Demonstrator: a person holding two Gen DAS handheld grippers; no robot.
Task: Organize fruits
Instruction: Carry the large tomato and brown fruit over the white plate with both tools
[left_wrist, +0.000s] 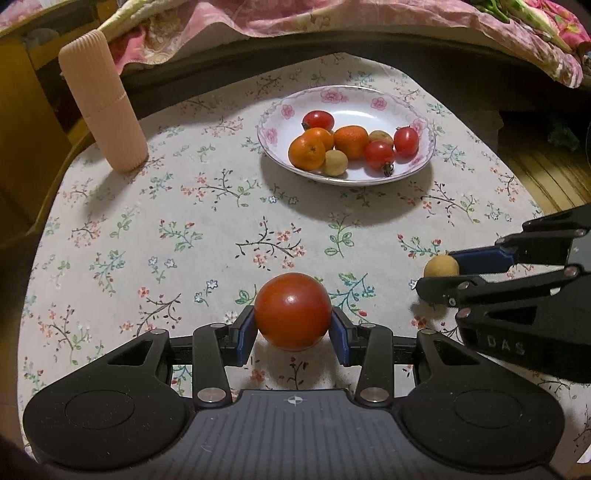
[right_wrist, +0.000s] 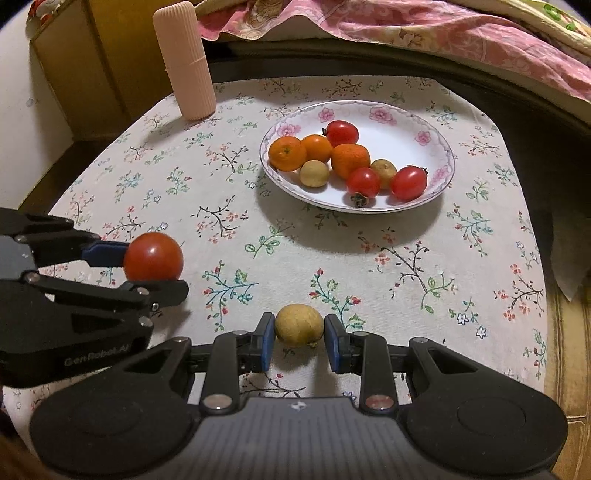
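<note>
Covering the desk (right_wrist: 155, 155) was a floral cloth, with a flowered plate (right_wrist: 424, 122) at twelve o'clock gathering oranges, tomatoes and small tan fruits. The left gripper (left_wrist: 293, 326), jaws clamped on a red tomato (left_wrist: 293, 311), and the right gripper (right_wrist: 299, 334), jaws closed against a tan fruit (right_wrist: 298, 325), seemingly held both stragglers ready for the plate.

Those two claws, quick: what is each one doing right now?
Left gripper: shut on the red tomato.
Right gripper: around the small yellow fruit; whether it grips cannot be told.
</note>
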